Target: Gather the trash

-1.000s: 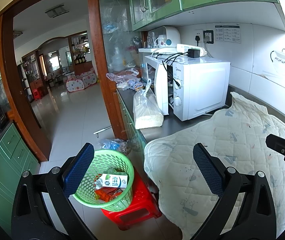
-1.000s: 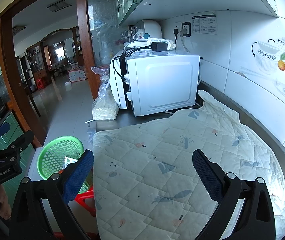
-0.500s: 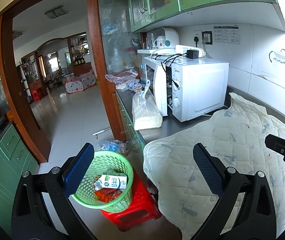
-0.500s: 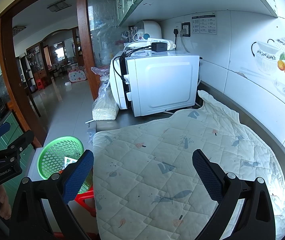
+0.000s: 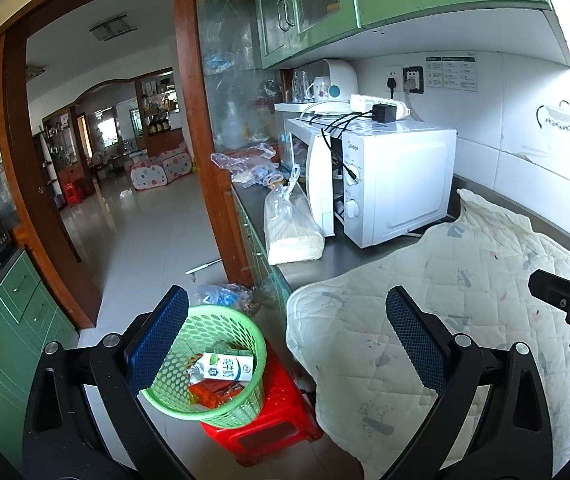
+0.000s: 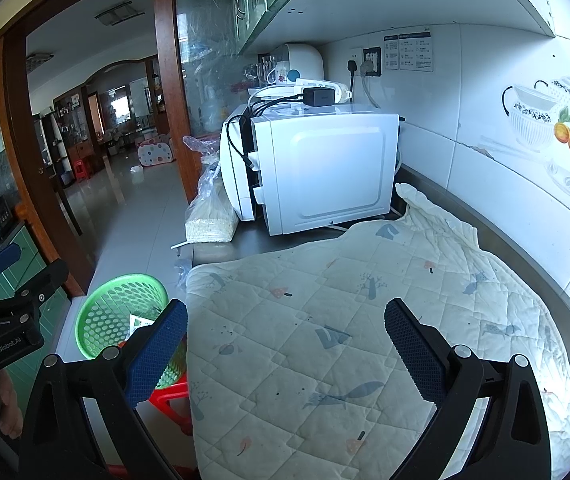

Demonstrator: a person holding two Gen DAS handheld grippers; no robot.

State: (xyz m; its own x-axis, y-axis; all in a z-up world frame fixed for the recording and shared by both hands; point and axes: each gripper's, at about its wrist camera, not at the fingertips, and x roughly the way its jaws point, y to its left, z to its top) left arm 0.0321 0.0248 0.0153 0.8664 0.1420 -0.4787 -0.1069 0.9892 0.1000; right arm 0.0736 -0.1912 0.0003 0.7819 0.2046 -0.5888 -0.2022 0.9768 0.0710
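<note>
A green mesh basket (image 5: 221, 328) stands on a red stool (image 5: 269, 432) beside the counter. It holds a white and green milk carton (image 5: 227, 367) and orange wrappers (image 5: 213, 392). My left gripper (image 5: 285, 340) is open and empty, between the basket and the counter edge. My right gripper (image 6: 285, 344) is open and empty above the quilted cloth (image 6: 345, 320). The basket (image 6: 109, 312) also shows at the left of the right wrist view, with the left gripper's body (image 6: 9, 312) beside it.
A white microwave (image 5: 381, 184) with its door ajar stands on the dark counter (image 5: 337, 256), cables on top. A clear bag of grain (image 5: 291, 224) leans by it. Plastic bags (image 5: 225, 296) lie on the floor. Green cabinets (image 5: 9, 320) stand at the left.
The left view has shifted very slightly. Both grippers stay open and empty. Nothing else has moved.
</note>
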